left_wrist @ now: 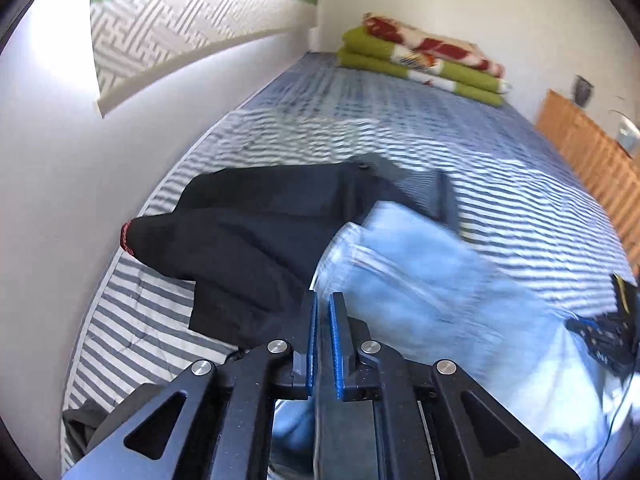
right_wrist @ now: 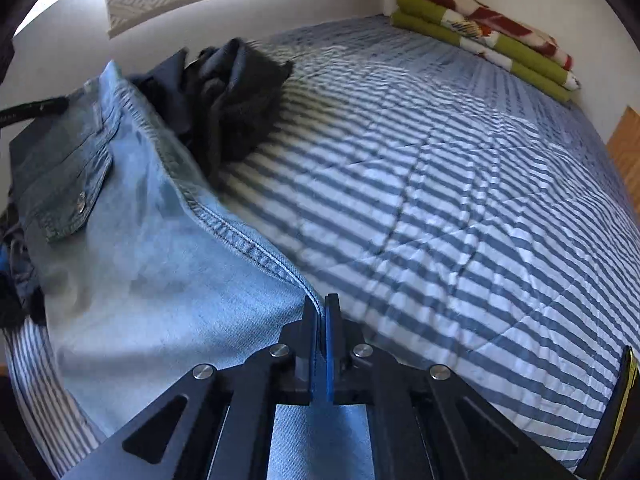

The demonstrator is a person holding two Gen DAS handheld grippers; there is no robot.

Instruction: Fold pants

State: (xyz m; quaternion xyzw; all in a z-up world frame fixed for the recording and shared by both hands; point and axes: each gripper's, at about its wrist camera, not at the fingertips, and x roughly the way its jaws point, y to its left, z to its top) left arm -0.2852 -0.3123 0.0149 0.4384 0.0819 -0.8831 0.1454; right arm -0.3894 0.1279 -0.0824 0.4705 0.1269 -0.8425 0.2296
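The light blue denim pants [right_wrist: 160, 264] lie on a bed with a blue and white striped cover [right_wrist: 460, 208], along the left part of the right wrist view. A back pocket with a metal snap [right_wrist: 81, 202] faces up, and the stitched seam of the pants runs down to the right gripper [right_wrist: 323, 308]. The fingers of this gripper are pressed together on that seam edge, with the denim passing between them.

In the left wrist view, the left gripper [left_wrist: 324, 312] has its fingers almost together, with only a thin gap between the blue pads. It is not possible to tell if any cloth is held there. The denim is just beside it on the right, blurred by motion.

A heap of dark clothes [left_wrist: 256, 240] lies on the bed near the white wall [left_wrist: 52, 200], touching the upper end of the pants. One dark piece shows a small red edge [left_wrist: 126, 238].

At the far end of the bed, a folded green blanket with a red and white pattern [left_wrist: 424, 62] rests against the wall. A wooden board [left_wrist: 592, 160] stands at the right side of the bed.
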